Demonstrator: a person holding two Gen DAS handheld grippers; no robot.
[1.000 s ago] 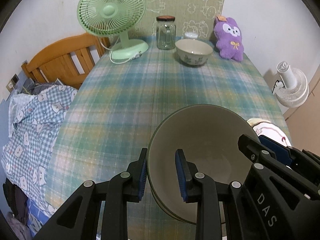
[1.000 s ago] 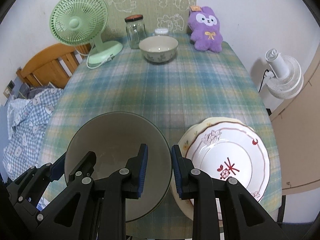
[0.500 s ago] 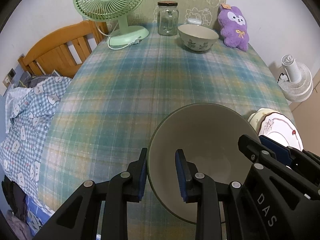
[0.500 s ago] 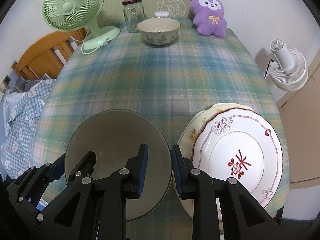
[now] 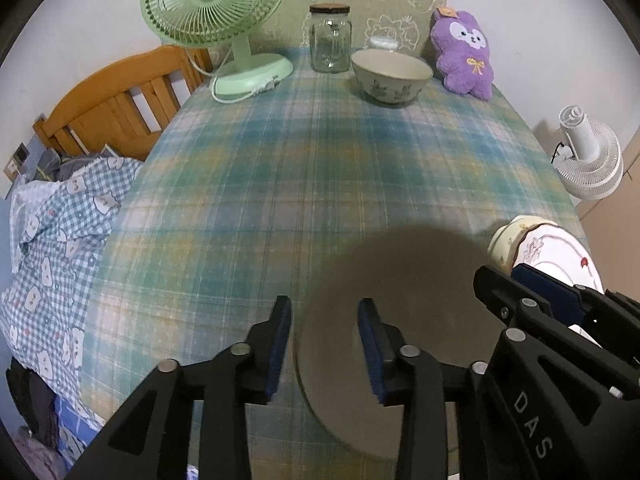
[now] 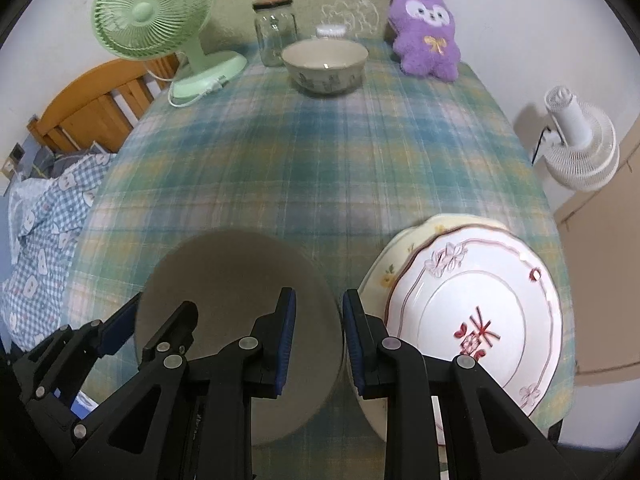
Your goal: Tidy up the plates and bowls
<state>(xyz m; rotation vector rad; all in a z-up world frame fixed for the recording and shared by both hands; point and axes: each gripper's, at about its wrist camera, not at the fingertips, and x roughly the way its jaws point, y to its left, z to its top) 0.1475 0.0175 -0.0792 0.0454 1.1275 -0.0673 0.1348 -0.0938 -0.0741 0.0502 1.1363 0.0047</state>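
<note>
A large grey-brown bowl [image 5: 404, 320] sits near the table's front edge; it also shows in the right wrist view [image 6: 240, 300]. My left gripper [image 5: 324, 344] straddles its left rim, jaws apart, and the rim looks free between them. My right gripper [image 6: 319, 336] straddles its right rim, jaws a little apart. A small patterned bowl [image 5: 392, 76] stands at the far end, also seen in the right wrist view [image 6: 325, 65]. Two stacked plates [image 6: 472, 320] lie front right, the top one white with red flowers; they also show in the left wrist view [image 5: 548, 252].
On the plaid tablecloth [image 5: 320, 168] at the back stand a green fan [image 5: 216, 12], a glass jar [image 5: 330, 38] and a purple plush toy [image 5: 464, 56]. A wooden bed frame [image 5: 112, 100] and checked bedding [image 5: 52, 248] lie left. A white fan [image 5: 588, 156] stands right.
The left jaws have widened around the bowl's rim. Both grippers and the bowl have come lower toward the table, and the view is blurred by motion.
</note>
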